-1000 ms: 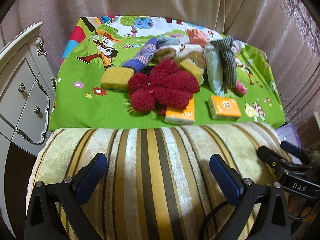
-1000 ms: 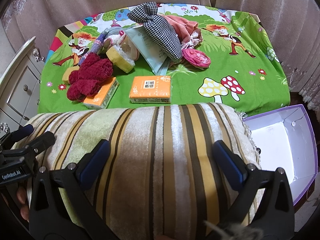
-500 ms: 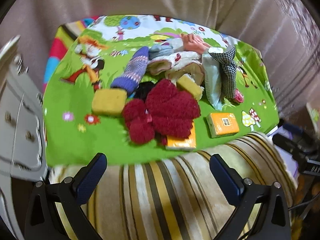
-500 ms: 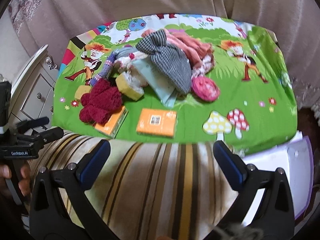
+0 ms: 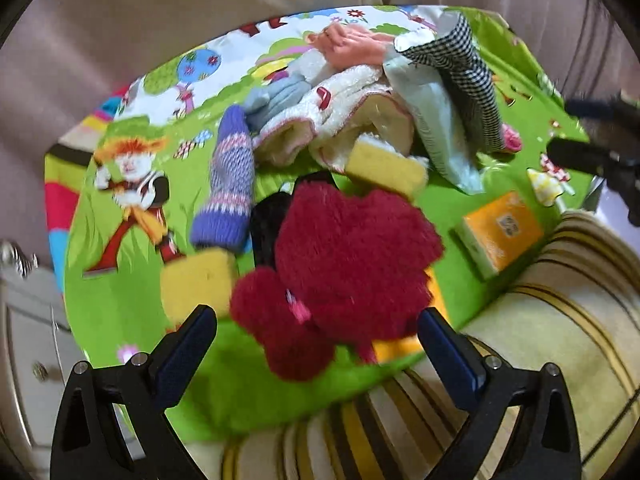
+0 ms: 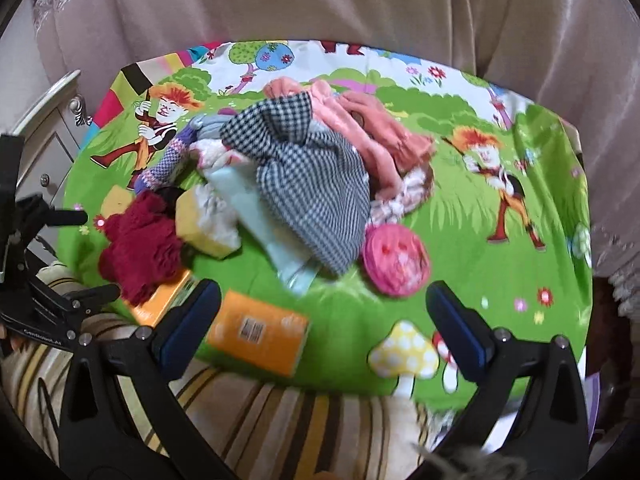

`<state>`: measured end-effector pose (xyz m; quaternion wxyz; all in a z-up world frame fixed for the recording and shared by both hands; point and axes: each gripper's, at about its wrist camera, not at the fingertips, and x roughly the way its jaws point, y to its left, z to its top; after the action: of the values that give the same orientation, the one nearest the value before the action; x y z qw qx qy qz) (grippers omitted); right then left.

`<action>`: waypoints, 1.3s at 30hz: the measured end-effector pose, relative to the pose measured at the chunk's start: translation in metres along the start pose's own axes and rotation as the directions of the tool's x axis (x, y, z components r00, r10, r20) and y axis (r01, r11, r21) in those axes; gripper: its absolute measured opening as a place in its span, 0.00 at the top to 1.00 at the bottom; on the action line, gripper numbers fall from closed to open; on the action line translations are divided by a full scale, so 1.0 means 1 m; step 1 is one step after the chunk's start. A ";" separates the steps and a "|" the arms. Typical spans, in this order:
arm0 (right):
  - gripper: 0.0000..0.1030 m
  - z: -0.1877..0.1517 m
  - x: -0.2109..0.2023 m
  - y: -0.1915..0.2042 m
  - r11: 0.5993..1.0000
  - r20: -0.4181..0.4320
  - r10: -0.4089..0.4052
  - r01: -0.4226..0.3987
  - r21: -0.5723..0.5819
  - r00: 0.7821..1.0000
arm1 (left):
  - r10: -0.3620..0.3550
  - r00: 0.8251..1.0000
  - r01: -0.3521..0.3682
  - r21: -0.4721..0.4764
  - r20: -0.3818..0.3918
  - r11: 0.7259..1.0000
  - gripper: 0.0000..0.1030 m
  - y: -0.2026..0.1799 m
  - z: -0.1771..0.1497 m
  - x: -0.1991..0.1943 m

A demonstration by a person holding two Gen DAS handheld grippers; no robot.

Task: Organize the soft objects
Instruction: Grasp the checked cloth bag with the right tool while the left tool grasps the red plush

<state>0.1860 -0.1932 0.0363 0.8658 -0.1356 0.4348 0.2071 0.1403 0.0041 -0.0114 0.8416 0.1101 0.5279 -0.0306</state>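
Hung across the top of both frames: pale mauve curtains (image 6: 320, 4), falling in soft folds. Stood at the left edge: a white cabinet (image 5: 28, 344) with carved trim and small round knobs. Spread over the bench: a bright green cartoon-print cloth (image 6: 460, 216). Lay along the bottom: a striped plush cushion (image 5: 560, 312), cream, yellow and brown.

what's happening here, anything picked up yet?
Nothing yet. Both grippers are open and empty over a green cartoon tablecloth piled with soft things. The left gripper faces the dark red fluffy item; the right gripper hangs above an orange tissue pack and a pink round piece.
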 end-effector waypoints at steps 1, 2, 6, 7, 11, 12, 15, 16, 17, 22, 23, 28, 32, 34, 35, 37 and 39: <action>0.00 0.002 0.003 0.001 1.000 0.010 0.006 -0.006 -0.011 1.000 | 0.006 1.000 -0.006 0.016 -0.011 1.000 0.02 -0.001 0.002 0.005; 0.00 0.004 0.008 0.002 1.000 0.016 0.011 -0.010 -0.024 1.000 | 0.014 1.000 -0.013 0.041 -0.020 0.999 0.02 -0.004 0.004 0.012; 0.00 0.014 0.025 0.002 0.999 0.039 0.028 -0.026 -0.048 0.999 | 0.004 1.000 -0.002 0.089 -0.023 0.996 0.10 -0.010 0.008 0.023; 0.00 0.017 0.029 0.002 0.998 0.045 0.025 -0.022 -0.054 0.999 | -0.002 1.000 0.003 0.095 -0.008 0.996 0.14 -0.010 0.009 0.021; 0.05 0.024 0.045 0.004 0.997 0.050 0.031 -0.028 -0.071 0.998 | -0.039 0.999 0.036 0.097 0.026 0.995 0.53 -0.009 0.010 0.013; 0.10 0.026 0.048 0.004 0.997 0.052 0.032 -0.028 -0.078 0.998 | -0.052 0.998 0.050 0.085 0.021 0.995 0.58 -0.008 0.011 0.012; 0.31 0.029 0.056 -0.001 0.996 0.038 0.057 -0.054 -0.064 0.998 | -0.084 0.995 0.083 0.042 0.044 0.996 0.65 0.000 0.012 0.004; 0.35 0.029 0.057 -0.004 0.996 0.033 0.076 -0.074 -0.050 0.997 | -0.094 0.994 0.092 0.031 0.048 0.995 0.66 0.002 0.012 0.003; 0.46 0.030 0.059 -0.007 0.995 0.028 0.096 -0.095 -0.036 0.995 | -0.103 0.993 0.102 0.017 0.048 0.995 0.68 0.005 0.012 0.002; 0.77 0.031 0.051 -0.009 0.992 0.054 0.123 -0.121 -0.038 0.991 | -0.211 0.973 0.218 -0.080 0.088 0.973 0.89 0.021 0.015 -0.012; 0.82 0.032 0.048 -0.009 0.992 0.060 0.123 -0.121 -0.038 0.991 | -0.207 0.974 0.215 -0.086 0.088 0.973 0.91 0.023 0.015 -0.012; 0.90 0.034 0.034 -0.019 0.987 0.076 0.157 -0.158 0.013 0.985 | -0.250 0.963 0.262 -0.142 0.097 0.955 0.95 0.030 0.015 -0.011; 0.90 0.032 0.017 -0.025 0.983 0.089 0.172 -0.176 0.043 0.981 | -0.229 0.962 0.250 -0.149 0.148 0.957 0.93 0.033 0.014 -0.023; 0.90 0.030 0.007 -0.028 0.981 0.097 0.182 -0.188 0.055 0.978 | -0.268 0.951 0.295 -0.187 0.155 0.937 0.71 0.040 0.013 -0.026; 0.90 0.028 0.002 -0.030 0.979 0.099 0.186 -0.193 0.062 0.978 | -0.293 0.945 0.320 -0.219 0.146 0.922 0.43 0.045 0.011 -0.024; 0.90 0.024 -0.007 -0.033 0.977 0.098 0.194 -0.201 0.073 0.976 | -0.279 0.949 0.309 -0.278 0.144 0.909 0.23 0.055 0.005 -0.021; 0.91 0.018 -0.015 -0.036 0.972 0.091 0.207 -0.215 0.091 0.974 | -0.257 0.959 0.282 -0.293 0.124 0.913 0.23 0.061 0.000 -0.018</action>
<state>0.2080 -0.2209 0.0612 0.8616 -0.0366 0.4210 0.2812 0.1422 0.0620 0.0139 0.8572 -0.0976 0.5010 -0.0683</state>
